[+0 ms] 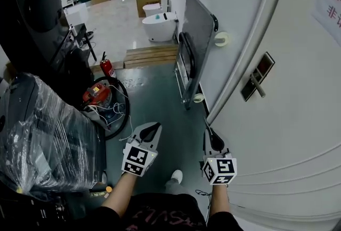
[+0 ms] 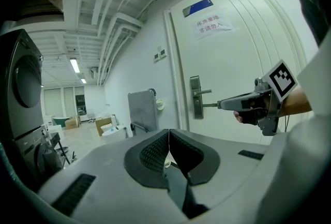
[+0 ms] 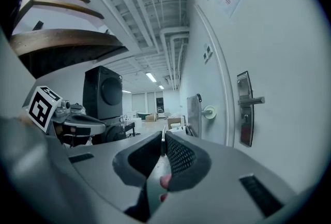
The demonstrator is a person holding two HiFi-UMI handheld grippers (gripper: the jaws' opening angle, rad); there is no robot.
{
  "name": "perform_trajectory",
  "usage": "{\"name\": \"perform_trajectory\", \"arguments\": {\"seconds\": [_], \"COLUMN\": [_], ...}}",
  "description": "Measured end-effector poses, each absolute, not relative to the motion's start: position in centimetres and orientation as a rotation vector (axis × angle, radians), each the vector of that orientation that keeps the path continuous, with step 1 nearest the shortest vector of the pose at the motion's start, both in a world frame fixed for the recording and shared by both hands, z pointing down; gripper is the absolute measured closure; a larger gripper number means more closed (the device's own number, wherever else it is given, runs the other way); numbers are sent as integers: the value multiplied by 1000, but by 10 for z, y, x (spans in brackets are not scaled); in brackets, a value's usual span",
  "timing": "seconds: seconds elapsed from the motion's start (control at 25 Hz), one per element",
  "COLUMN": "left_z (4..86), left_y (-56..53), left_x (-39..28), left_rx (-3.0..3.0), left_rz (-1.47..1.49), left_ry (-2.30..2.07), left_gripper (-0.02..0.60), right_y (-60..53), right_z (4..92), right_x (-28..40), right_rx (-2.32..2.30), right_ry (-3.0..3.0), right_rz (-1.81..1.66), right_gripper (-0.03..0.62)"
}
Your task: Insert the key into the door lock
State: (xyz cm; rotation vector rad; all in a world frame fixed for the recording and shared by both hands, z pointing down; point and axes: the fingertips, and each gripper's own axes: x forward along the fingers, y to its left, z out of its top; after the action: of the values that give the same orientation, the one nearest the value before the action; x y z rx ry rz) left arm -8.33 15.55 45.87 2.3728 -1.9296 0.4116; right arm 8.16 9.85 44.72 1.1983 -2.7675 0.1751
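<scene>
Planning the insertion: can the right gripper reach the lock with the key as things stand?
Probably yes. The right gripper is shut on the key, and nothing stands between it and the lock; the left gripper is off to the side.

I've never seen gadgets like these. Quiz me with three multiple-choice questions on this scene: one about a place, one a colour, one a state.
1. Which gripper is nearer the door? A left; B right; C both equally.
2. The fire extinguisher is: A red; B blue; C yellow.
3. The key is: A already inserted; B dropped; C held in the right gripper.
Answers: 1 B, in the head view it hangs right beside the door. 2 A, its body is plainly red. 3 C, the jaws pinch it, short of the lock.
</scene>
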Motion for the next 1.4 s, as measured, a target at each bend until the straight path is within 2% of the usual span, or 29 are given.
{"name": "perform_trajectory", "arguments": {"seconds": [0.52, 1.4], "left_z": [455, 448], "left_y": [30, -89], "left_x": [-79, -34], "left_rx": [2408, 2611], "left_rz": [400, 412], "left_ry": [-1887, -1738], "left_gripper": [568, 568], "right_y": [-19, -102], "right_z": [443, 458], "right_x": [92, 143], "right_rx": [1260, 1511], "right_ry": [-2740, -2645], "right_rz": [155, 199], "right_gripper": [514, 514]}}
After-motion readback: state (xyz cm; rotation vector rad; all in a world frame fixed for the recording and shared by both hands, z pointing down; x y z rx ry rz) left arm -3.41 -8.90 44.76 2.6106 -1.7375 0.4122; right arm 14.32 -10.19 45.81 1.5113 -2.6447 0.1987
